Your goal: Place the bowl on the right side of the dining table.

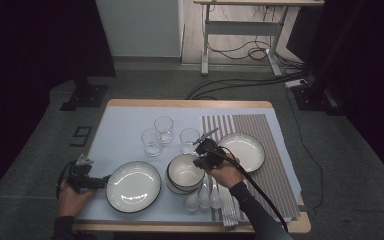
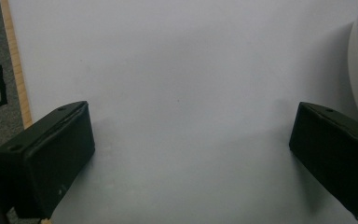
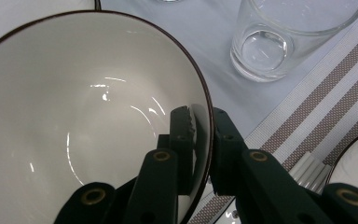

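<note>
From above, the right gripper (image 1: 203, 154) clamps the right rim of the bowl (image 1: 184, 172) at table centre, glasses (image 1: 164, 129) just beyond, while the left gripper (image 1: 100, 181) lies beside a plate (image 1: 133, 186); its own view shows jaws spread over bare mat (image 2: 182, 93) near the table's edge (image 2: 16, 70); the right gripper's view shows jaws pinching the bowl's rim (image 3: 206, 126).

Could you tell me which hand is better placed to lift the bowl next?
The right: the right gripper is shut on the bowl rim, one jaw inside, one outside. The left gripper stands open over bare table beside the plate.
</note>
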`<state>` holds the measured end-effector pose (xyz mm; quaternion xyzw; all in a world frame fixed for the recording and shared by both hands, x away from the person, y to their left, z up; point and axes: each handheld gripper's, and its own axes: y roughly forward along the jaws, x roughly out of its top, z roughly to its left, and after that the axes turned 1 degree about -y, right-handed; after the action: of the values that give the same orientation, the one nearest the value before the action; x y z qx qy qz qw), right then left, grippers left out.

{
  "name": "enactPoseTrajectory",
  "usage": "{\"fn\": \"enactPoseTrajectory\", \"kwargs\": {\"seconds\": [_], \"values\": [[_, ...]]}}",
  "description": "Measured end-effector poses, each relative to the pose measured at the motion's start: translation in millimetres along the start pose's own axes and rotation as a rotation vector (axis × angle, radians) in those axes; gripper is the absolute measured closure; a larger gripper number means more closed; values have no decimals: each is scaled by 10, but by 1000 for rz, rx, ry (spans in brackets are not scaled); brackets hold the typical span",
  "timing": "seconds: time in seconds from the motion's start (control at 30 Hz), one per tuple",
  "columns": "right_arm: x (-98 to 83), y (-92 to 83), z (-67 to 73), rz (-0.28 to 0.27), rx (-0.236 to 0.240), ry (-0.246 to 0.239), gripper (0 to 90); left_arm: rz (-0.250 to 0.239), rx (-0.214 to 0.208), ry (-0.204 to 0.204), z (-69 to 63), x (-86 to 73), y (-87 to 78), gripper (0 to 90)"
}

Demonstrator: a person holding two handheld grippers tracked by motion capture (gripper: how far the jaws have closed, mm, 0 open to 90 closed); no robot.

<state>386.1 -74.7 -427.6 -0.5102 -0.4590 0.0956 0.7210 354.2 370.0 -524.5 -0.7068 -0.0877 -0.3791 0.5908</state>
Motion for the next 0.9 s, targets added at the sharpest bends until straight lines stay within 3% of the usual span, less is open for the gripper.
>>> {"fn": "enactPoseTrajectory", "kwargs": {"seconds": [0.13, 0.53, 0.9], "values": [[11, -46, -28, -25, 5, 10, 825, 0, 0, 0, 0, 0, 0, 0], [47, -145, -119, -21, 69, 65, 815, 0, 0, -1, 0, 0, 0, 0], [99, -227, -166, -15, 96, 86, 805, 0, 0, -1, 0, 0, 0, 0]]}}
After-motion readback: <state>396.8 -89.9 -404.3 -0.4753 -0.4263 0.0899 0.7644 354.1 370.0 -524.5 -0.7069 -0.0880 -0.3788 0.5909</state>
